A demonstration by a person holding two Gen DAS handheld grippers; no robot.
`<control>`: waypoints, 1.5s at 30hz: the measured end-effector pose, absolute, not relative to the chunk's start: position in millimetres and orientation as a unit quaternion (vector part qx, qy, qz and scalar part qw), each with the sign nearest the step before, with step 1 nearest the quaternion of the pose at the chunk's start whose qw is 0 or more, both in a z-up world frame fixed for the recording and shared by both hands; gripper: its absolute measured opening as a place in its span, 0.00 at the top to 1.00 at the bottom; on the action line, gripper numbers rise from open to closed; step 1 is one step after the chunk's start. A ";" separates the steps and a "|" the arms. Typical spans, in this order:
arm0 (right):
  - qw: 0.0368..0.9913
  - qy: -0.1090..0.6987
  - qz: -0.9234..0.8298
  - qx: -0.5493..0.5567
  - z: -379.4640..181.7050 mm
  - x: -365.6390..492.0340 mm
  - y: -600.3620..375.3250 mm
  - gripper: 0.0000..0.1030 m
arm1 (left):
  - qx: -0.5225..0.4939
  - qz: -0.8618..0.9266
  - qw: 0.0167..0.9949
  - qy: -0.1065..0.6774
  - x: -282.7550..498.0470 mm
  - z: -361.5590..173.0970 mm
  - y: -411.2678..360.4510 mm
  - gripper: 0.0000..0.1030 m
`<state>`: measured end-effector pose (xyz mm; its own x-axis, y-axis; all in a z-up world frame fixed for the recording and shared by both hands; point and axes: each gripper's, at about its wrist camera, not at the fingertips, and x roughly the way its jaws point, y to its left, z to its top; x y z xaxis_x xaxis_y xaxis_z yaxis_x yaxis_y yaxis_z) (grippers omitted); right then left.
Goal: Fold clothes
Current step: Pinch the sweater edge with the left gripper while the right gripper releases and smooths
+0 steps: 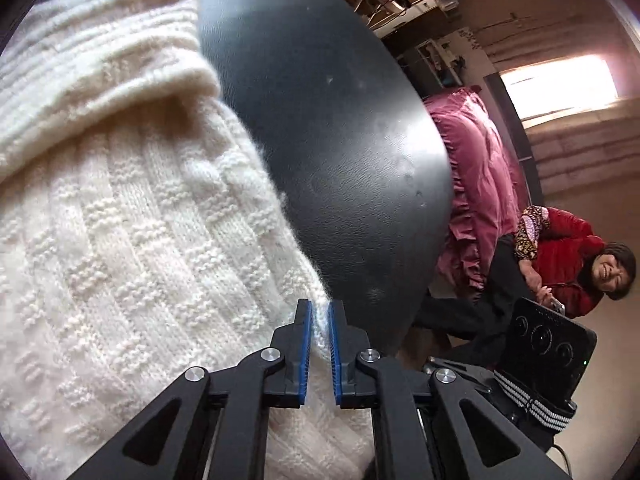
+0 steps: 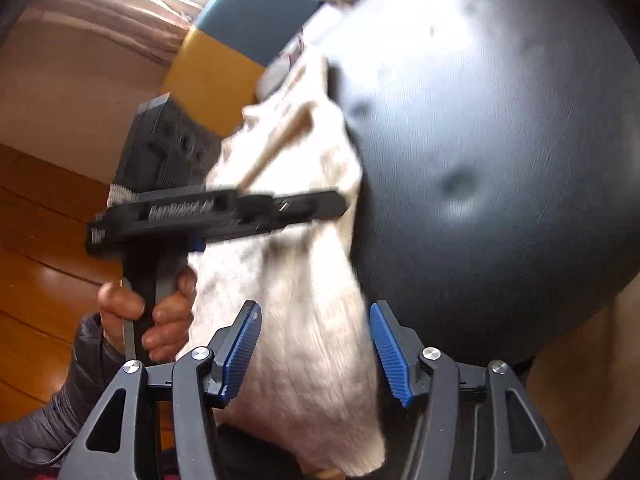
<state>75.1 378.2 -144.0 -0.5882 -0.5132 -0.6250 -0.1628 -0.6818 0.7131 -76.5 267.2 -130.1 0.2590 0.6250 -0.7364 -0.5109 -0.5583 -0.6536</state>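
Cream knit sweater [image 1: 120,216] is lying on the black bench [image 1: 340,152]; the left gripper [image 1: 319,320] is pinching only its fuzzy edge. The right gripper [image 2: 316,344] is standing wide apart around a fold near that edge, so the thin pinch is risking a slip.

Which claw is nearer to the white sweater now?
Left. The left claw is shut on the sweater's edge, so it touches it. The right claw is open, with the sweater between its fingers, apparently not pinched.
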 end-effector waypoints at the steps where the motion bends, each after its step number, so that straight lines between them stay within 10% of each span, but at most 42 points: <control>1: 0.097 -0.366 -0.820 0.430 -133.3 77.6 377.3 0.43 | -0.633 0.608 0.474 -0.060 -77.1 -121.3 258.2 0.90; 6: 0.151 -0.297 -0.846 0.417 -101.1 64.1 357.4 0.42 | -0.606 0.646 0.441 -0.143 -74.5 -107.0 174.1 0.70; 27: 0.232 -0.067 -0.817 0.523 -145.5 -7.9 154.2 0.42 | -0.337 0.725 -0.108 -0.591 27.3 -162.0 -427.3 0.60; 33: 0.242 -0.002 -0.813 0.530 -147.5 -7.7 129.2 0.18 | -0.324 0.688 -0.162 -0.629 9.0 -180.8 -476.9 0.55; 41: 0.258 0.005 -0.833 0.489 -102.7 -57.3 117.3 0.19 | -0.317 0.674 -0.194 -0.638 -24.4 -193.0 -493.3 0.56; 45: 0.246 0.017 -0.854 0.458 -77.2 -123.6 104.5 0.19 | -0.340 0.679 -0.213 -0.616 -41.0 -198.4 -490.0 0.82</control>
<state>-123.6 104.5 -77.2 -0.4601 -0.4047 -0.7903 0.4361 -0.8783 0.1958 -41.0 -490.0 -198.4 -0.6785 0.1287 -0.7232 0.7073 -0.1514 -0.6905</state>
